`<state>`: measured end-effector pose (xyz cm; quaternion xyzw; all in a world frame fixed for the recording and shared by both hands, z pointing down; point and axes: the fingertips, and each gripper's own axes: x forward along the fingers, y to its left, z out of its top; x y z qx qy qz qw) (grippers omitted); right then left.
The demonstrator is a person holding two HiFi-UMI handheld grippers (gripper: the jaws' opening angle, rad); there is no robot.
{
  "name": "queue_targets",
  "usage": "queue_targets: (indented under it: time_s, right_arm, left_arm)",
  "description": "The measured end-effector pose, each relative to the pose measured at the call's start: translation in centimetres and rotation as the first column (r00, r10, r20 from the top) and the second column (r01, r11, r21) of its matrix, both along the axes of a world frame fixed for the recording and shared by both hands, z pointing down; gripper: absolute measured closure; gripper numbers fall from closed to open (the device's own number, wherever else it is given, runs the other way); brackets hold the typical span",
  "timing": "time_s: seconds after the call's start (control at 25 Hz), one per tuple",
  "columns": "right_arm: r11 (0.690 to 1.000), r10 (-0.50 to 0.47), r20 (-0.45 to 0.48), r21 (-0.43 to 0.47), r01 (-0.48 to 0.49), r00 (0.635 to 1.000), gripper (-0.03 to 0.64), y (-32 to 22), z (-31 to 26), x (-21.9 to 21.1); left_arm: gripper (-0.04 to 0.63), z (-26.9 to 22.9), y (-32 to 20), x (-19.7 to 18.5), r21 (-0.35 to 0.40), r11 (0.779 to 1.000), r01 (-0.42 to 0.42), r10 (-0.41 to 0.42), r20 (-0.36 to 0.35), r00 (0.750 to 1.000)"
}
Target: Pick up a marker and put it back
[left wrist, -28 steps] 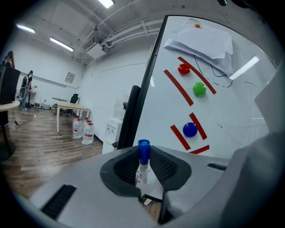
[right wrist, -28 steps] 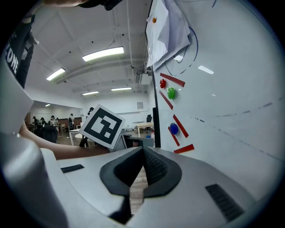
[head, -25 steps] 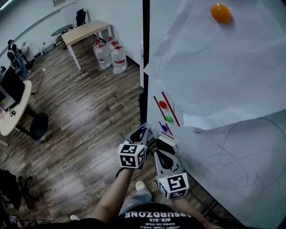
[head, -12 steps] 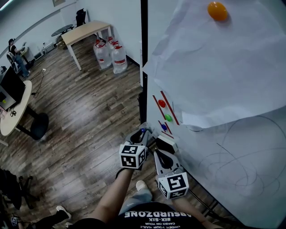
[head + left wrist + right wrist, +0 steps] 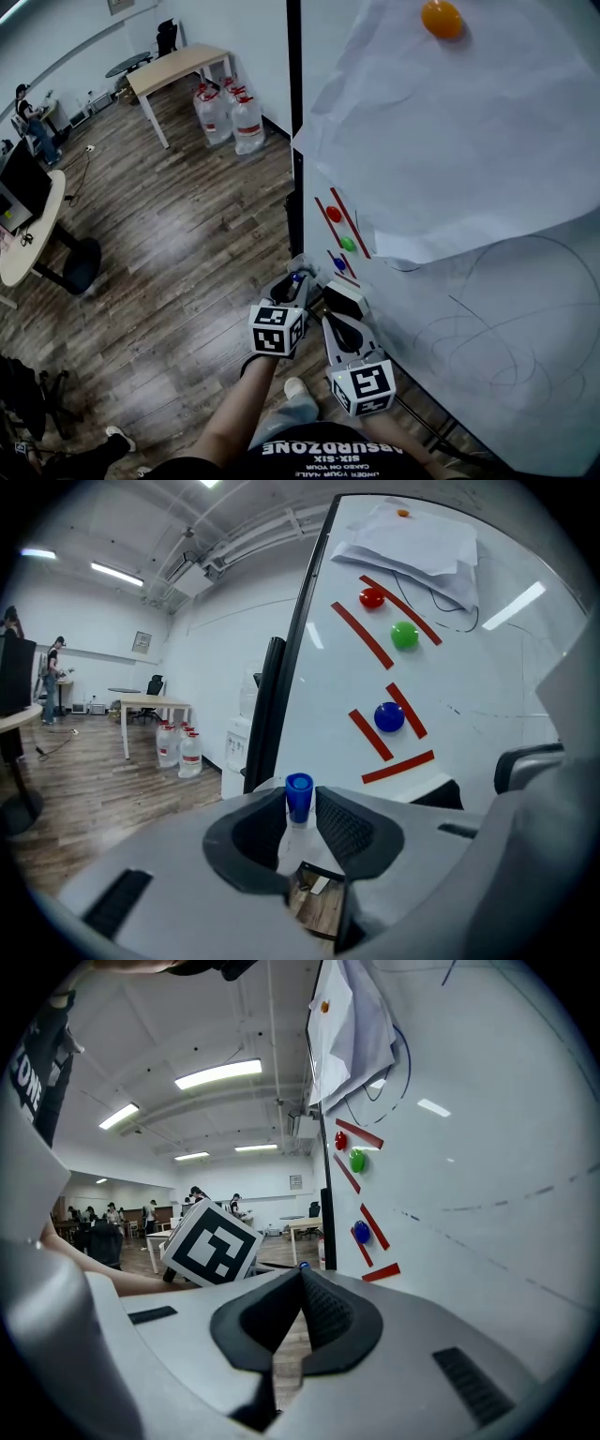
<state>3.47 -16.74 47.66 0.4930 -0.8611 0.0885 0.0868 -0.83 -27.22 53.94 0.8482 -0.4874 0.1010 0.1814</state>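
Note:
A marker with a blue cap [image 5: 299, 797] stands between the pads of my left gripper [image 5: 300, 803], its cap poking out past the fingertips. The jaws are opening a little, and the pads still touch the marker's white barrel. In the head view the left gripper [image 5: 293, 281] sits low beside the left edge of the whiteboard [image 5: 487, 309], with the blue cap [image 5: 297, 277] at its tip. My right gripper [image 5: 342, 298] is right next to it, close to the board. Its jaws [image 5: 302, 1274] are shut with nothing between them.
Red [image 5: 334, 213], green [image 5: 348, 244] and blue [image 5: 338, 265] magnets sit among red tape strips on the board. An orange magnet [image 5: 441, 19] pins paper sheets [image 5: 450, 141] above. Water bottles [image 5: 225, 112], a table [image 5: 178, 67] and a round desk [image 5: 28, 234] stand on the wooden floor.
Both grippers have stayed almost in place. The left one, with the marker, has edged slightly up along the board's edge.

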Motion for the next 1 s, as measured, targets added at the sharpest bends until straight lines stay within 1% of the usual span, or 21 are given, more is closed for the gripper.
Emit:
queue_targets:
  time_s: [0.32, 0.52, 0.6, 0.8, 1.0]
  right_arm:
    - [1.000, -0.002, 0.003, 0.009, 0.002, 1.000, 0.620, 0.7, -0.4, 0.2]
    - [1.000, -0.004, 0.003, 0.015, 0.004, 1.000, 0.620, 1.3, -0.7, 0.4]
    - [1.000, -0.006, 0.003, 0.018, 0.006, 1.000, 0.620, 1.5, -0.8, 0.4]
    - [0.999, -0.011, 0.004, 0.032, 0.011, 1.000, 0.620, 2.3, -1.6, 0.4]
    - [0.999, -0.012, 0.009, 0.048, 0.012, 1.000, 0.620, 3.0, -2.2, 0.4]
  left_arm:
    - [0.462, -0.3, 0.0, -0.2, 0.007, 0.999, 0.036, -0.036, 0.030, 0.999]
    - [0.397, -0.6, 0.0, -1.4, 0.027, 0.995, 0.100, -0.101, 0.045, 0.994]
    - [0.382, -0.9, 0.1, -1.8, 0.035, 0.992, 0.119, -0.121, 0.048, 0.991]
    - [0.377, -1.8, 0.8, -2.4, 0.046, 0.990, 0.133, -0.135, 0.039, 0.990]
    - [0.377, -3.2, 2.1, -2.1, 0.065, 0.992, 0.108, -0.110, 0.030, 0.993]
